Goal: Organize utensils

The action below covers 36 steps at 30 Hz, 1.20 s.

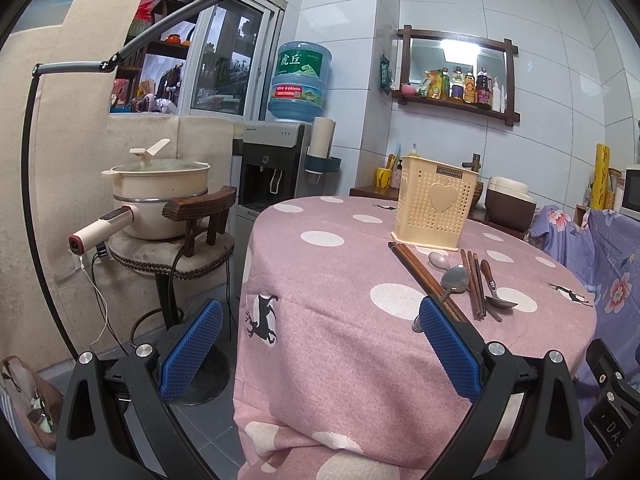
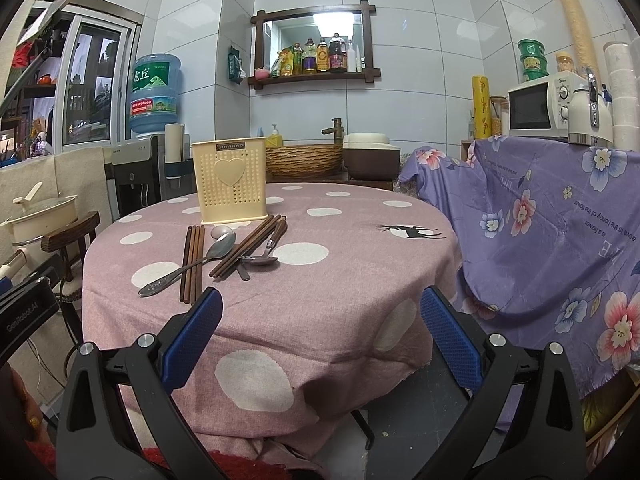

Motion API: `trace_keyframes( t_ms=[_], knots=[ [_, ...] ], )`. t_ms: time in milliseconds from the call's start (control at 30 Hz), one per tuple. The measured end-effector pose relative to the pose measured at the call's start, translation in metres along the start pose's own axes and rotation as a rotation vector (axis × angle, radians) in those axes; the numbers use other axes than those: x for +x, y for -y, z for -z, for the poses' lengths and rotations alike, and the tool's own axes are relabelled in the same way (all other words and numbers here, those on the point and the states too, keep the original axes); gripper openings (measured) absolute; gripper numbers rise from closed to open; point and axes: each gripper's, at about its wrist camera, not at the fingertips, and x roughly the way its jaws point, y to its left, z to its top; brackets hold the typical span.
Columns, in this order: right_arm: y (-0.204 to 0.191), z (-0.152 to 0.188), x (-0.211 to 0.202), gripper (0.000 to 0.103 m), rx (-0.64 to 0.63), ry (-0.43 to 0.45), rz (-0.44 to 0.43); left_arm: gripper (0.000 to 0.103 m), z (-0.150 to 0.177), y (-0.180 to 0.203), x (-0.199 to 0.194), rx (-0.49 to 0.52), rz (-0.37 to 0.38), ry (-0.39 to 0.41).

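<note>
We stand in a tiled kitchen corner, with a water dispenser (image 2: 154, 92) against the wall and a round table (image 2: 360, 280) under a pink spotted cloth in front of us. On it the cream utensil holder (image 2: 230, 180) stands upright near the far edge, and from here we cannot see inside it. Just in front of it the utensils lie loose on the cloth: one bundle of chopsticks (image 2: 193, 264) to the left, a second bundle of chopsticks (image 2: 250, 246) lying slantwise, a large metal spoon (image 2: 192, 266) across the first bundle, a wooden-handled spoon (image 2: 270, 250) beside the second, and a small spoon (image 2: 221, 233) touching the holder's base. Nothing appears sorted yet; as we judge it, all the work remains. Our left gripper (image 1: 320, 344) and right gripper (image 2: 320, 336) both hover at the near edge, fingers wide apart and holding nothing.
</note>
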Motion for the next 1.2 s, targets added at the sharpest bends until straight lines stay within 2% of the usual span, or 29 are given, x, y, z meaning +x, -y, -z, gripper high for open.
trace_keyframes(
  t_ms=[133, 300, 467, 600, 767, 867, 967, 1067, 1200],
  knots=[
    [0.003, -0.004, 0.009, 0.098, 0.020, -0.027, -0.008, 0.098, -0.001, -0.003, 0.007, -0.013, 0.006, -0.024],
    [0.011, -0.013, 0.037, 0.098, 0.043, -0.123, -0.118, 0.098, -0.008, -0.007, 0.023, -0.025, 0.004, -0.070],
    [0.011, -0.036, 0.061, 0.098, -0.006, -0.094, -0.095, 0.098, -0.027, -0.004, 0.053, 0.034, 0.014, -0.119],
    [0.009, -0.058, 0.094, 0.098, -0.031, -0.169, -0.104, 0.098, -0.051, 0.000, 0.075, 0.050, 0.083, -0.146],
    [0.004, -0.072, 0.138, 0.098, -0.059, -0.286, -0.131, 0.097, -0.069, 0.014, 0.104, 0.063, 0.155, -0.223],
    [-0.004, -0.079, 0.152, 0.098, -0.093, -0.300, -0.145, 0.089, -0.071, 0.031, 0.118, 0.135, 0.181, -0.259],
    [-0.014, -0.084, 0.168, 0.098, -0.151, -0.317, -0.144, 0.079, -0.068, 0.042, 0.139, 0.180, 0.217, -0.352],
    [-0.022, -0.087, 0.185, 0.091, -0.193, -0.353, -0.150, 0.069, -0.063, 0.043, 0.162, 0.171, 0.224, -0.446],
    [-0.026, -0.090, 0.215, 0.079, -0.179, -0.435, -0.163, 0.063, -0.063, 0.044, 0.183, 0.177, 0.217, -0.496]
  ],
)
